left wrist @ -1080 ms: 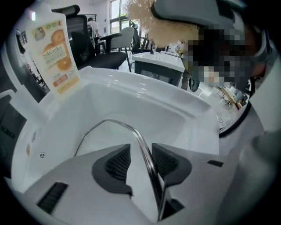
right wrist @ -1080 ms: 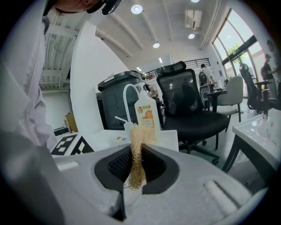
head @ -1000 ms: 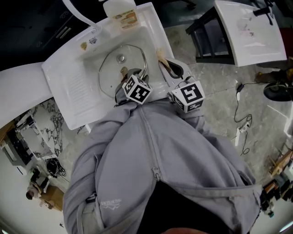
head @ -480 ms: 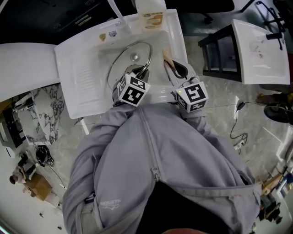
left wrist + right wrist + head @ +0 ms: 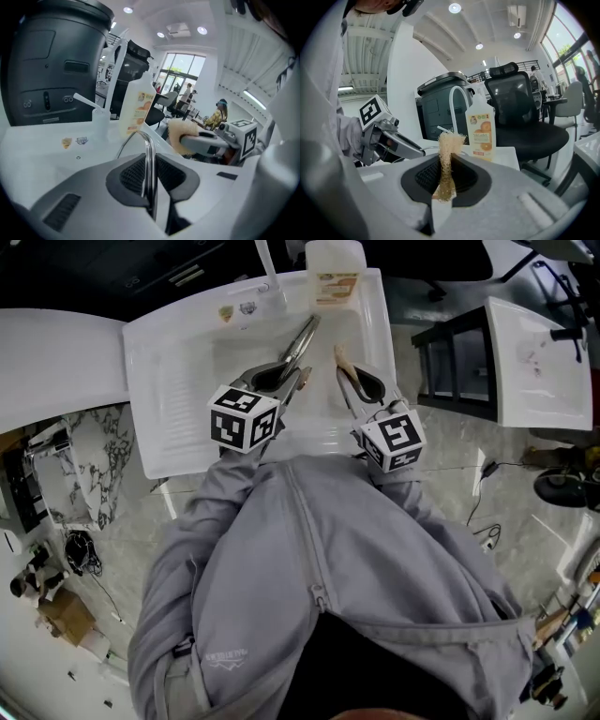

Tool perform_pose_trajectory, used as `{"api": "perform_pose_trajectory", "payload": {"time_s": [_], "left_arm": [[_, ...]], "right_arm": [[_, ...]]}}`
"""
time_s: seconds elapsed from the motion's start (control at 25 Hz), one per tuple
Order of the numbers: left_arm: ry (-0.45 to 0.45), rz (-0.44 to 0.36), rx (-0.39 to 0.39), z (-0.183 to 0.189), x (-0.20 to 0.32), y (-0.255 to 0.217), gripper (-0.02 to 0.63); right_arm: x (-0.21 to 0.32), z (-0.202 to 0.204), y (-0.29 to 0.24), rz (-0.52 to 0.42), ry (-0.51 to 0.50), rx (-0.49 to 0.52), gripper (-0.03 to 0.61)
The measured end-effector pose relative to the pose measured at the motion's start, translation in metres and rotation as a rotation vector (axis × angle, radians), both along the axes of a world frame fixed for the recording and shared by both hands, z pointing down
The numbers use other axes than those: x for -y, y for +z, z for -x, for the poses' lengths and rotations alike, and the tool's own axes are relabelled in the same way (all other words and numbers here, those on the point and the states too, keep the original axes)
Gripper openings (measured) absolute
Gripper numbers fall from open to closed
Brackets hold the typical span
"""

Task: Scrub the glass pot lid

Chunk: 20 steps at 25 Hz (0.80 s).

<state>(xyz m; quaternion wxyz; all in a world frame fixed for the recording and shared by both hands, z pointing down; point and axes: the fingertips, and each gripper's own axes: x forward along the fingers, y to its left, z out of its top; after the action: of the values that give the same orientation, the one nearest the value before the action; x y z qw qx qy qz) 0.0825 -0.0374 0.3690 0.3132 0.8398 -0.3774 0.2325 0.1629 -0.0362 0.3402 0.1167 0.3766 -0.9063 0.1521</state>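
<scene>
The left gripper [image 5: 281, 379], its jaws just then closing on the rim, held the glass pot lid [image 5: 305, 337] on edge above the sink [image 5: 178, 381] — a thin, probably wet purchase. Pressure from the loofah scrubber [image 5: 449, 145] clamped in the right gripper [image 5: 446, 180] could have twisted it loose.

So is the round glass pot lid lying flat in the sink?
No, the left tool, its jaws just closing on the rim, holds the round glass pot lid up edge-on.

Head view looks down on the sink [image 5: 178, 381]; both close gripper views share the bottle [image 5: 481, 129].
</scene>
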Motion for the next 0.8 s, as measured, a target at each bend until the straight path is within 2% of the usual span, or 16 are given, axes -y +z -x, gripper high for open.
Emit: {"api": "perform_pose_trajectory", "payload": {"time_s": [0.44,0.56,0.8], "left_arm": [[-0.189,0.048,-0.341,0.049,0.002,-0.016,0.058],[-0.225,0.047,-0.396,0.066,0.0,-0.016,0.059],[-0.244,0.034,-0.441,0.097,0.002,-0.013,0.059]], "right_arm": [[0.0,0.028,0.003,0.013,-0.045,-0.018,0.032],[-0.002,0.035,0.004,0.016,-0.059,-0.022,0.032],[0.0,0.048,0.007,0.028,-0.088,-0.026,0.032]]}}
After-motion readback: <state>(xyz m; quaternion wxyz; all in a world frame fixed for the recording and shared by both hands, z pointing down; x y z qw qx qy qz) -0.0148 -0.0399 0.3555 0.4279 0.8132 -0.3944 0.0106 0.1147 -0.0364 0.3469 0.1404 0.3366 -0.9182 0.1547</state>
